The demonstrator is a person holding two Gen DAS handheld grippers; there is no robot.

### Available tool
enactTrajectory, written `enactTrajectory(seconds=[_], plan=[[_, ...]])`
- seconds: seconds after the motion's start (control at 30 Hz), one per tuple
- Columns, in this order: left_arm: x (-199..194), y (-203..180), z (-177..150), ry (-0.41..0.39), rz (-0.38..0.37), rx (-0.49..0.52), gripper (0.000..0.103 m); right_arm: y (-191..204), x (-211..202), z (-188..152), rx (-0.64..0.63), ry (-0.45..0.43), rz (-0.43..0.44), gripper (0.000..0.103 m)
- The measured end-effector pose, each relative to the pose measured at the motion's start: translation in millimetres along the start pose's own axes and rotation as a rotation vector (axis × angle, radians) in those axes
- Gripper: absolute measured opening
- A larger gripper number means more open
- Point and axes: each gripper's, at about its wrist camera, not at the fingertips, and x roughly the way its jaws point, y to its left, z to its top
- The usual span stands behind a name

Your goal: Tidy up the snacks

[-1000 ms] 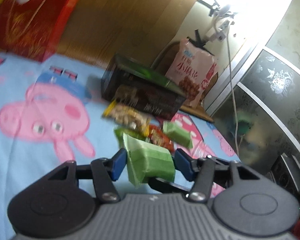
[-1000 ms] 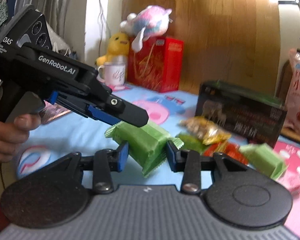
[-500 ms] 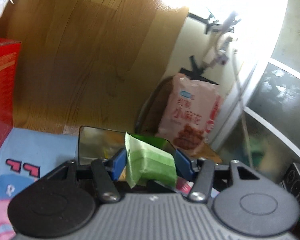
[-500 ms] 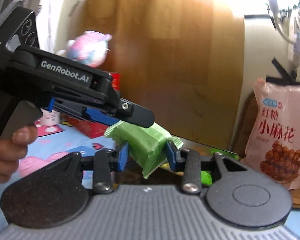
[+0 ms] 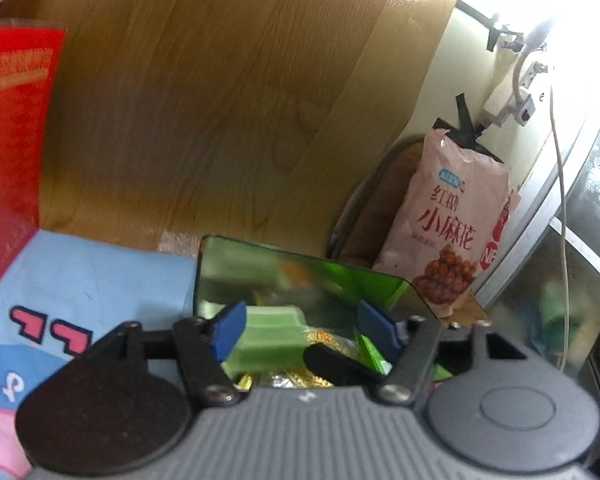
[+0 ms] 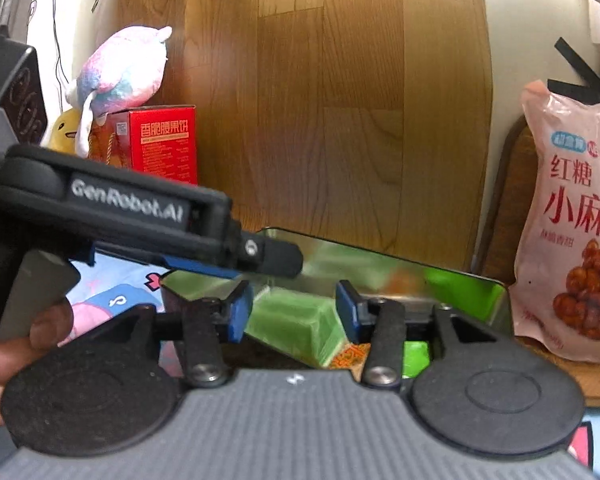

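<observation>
The green snack packet (image 6: 296,326) below the right gripper (image 6: 294,308) lies tilted, its long axis running from the left finger down toward the right one, inside the open shiny box (image 6: 476,292). The jaws have just been opening and stand spread; the left pad seems beside the wrapper, the right pad apart from it. Under the left gripper (image 5: 300,326) a second green packet (image 5: 268,338) lies roughly level, its long side across the gap nearer the left finger, on gold and silver wrappers (image 5: 300,378) in the same box. Those jaws have just been opening too and are spread, pinching nothing.

The box sits on a blue cartoon cloth (image 5: 84,272) before a wooden panel (image 5: 204,100). Beyond the right fingers leans a pink snack bag (image 6: 572,224); beyond the left, a red carton (image 6: 164,144) with plush toys (image 6: 120,68).

Both packets are pale green, glossy, brick-shaped.
</observation>
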Motion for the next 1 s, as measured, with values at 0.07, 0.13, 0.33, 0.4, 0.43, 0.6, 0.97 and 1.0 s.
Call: enactTrajectory(seconds=[0.07,0.13,0.33,0.4,0.43,0.6,0.97,1.0], plan=[[-9,-3,1,-0.008,-0.01,0.005,0.065,0,-8,1,0.016,-0.015,-0.004,0.054],[-22,-8,0,-0.016,-0.018,0.006,0.065,-2,-21,1,0.045,-0.029,-0.011,0.054],[-64,-20,-30,-0.003,-0.025,0.013,0.069,-3,-65,-16,0.154,-0.028,0.02,0.056],[-77,-20,-50,0.016,-0.03,0.009,0.069,3,-78,-30,0.166,-0.007,0.03,0.057],[-82,-19,-59,0.025,-0.027,0.005,0.069,6,-82,-37,0.172,0.009,0.034,0.057],[-108,-4,-106,0.052,0.041,-0.019,0.069,21,-77,-64,0.163,0.156,0.051,0.057],[-114,31,-129,0.04,0.101,-0.108,0.069,70,-82,-71,-0.004,0.184,0.089,0.022],[-114,32,-130,0.037,0.099,-0.109,0.069,71,-85,-73,0.002,0.182,0.09,0.022]])
